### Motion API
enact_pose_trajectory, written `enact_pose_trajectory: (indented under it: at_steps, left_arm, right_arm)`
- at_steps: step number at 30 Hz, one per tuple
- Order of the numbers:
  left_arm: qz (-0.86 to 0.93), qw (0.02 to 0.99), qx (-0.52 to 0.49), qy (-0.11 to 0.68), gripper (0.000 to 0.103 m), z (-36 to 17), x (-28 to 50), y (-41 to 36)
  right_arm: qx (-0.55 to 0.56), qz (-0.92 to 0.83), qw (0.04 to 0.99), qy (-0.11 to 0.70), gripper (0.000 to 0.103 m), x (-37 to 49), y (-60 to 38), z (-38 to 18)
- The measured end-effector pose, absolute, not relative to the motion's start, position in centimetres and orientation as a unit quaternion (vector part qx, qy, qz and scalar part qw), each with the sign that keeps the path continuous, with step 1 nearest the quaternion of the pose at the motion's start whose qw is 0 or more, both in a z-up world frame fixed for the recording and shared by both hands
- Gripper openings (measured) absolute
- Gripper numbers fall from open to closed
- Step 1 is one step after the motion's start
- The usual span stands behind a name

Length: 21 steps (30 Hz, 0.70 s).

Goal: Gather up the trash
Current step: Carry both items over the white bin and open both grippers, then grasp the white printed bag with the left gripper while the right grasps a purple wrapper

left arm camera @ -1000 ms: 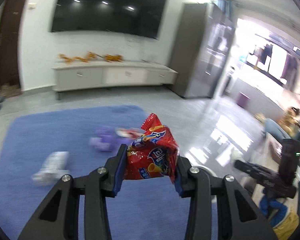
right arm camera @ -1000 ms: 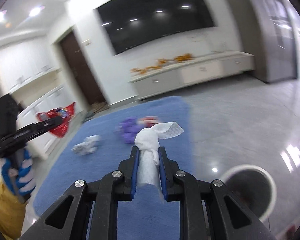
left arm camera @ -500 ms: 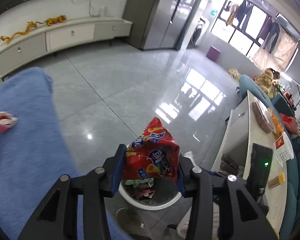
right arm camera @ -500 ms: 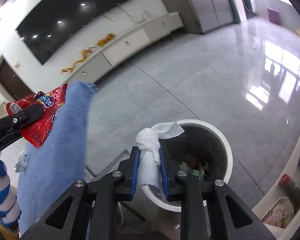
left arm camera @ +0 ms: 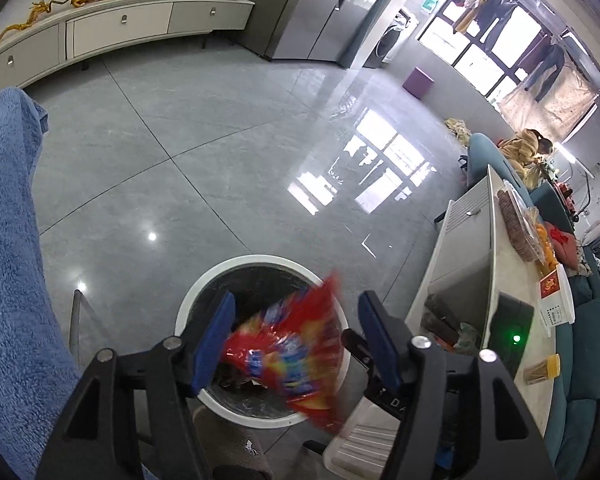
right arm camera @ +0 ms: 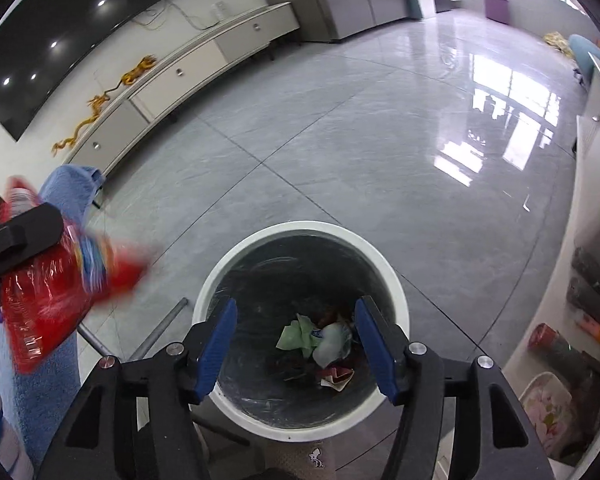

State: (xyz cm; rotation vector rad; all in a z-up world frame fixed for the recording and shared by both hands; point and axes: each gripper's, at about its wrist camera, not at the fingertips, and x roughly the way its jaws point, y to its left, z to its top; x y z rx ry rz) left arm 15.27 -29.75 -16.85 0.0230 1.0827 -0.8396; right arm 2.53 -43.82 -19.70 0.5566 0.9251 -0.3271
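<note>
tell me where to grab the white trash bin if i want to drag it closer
Take the white trash bin by its rim, from straight above, one finger inside the wall and one outside. It stands upright, round mouth open, no handle in view, so the thin lip is likely the only edge jaws can pinch. The right gripper hangs open over it.

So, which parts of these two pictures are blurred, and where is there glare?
Left wrist view: the red snack bag is smeared by motion over the bin; window glare on the floor. Right wrist view: the bag is blurred too, the trash in the bin sharp; the same glare.
</note>
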Motion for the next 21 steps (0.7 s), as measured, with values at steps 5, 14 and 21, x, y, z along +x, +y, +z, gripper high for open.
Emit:
enact_pose_trajectory:
  at_steps: [5,14,21]
  left_arm:
    - [-0.391,0.776,0.000,0.496,0.066,-16.1,14.8,-28.9]
    - [-0.370,0.827,-0.012,0.423,0.066,-11.0,12.1,-24.3]
    - [-0.330,0.877,-0.010,0.348,0.066,-6.2,9.6,-18.1]
  right_arm:
    - [0.259,-0.177,0.849,0.424,0.060,1.4,-43.9,-18.5]
    - [0.228,-0.186,0.880,0.372,0.060,-0.7,-41.8,-13.0]
    - [0.181,-0.178,0.916,0.309,0.060,-2.4,-38.3,-6.8]
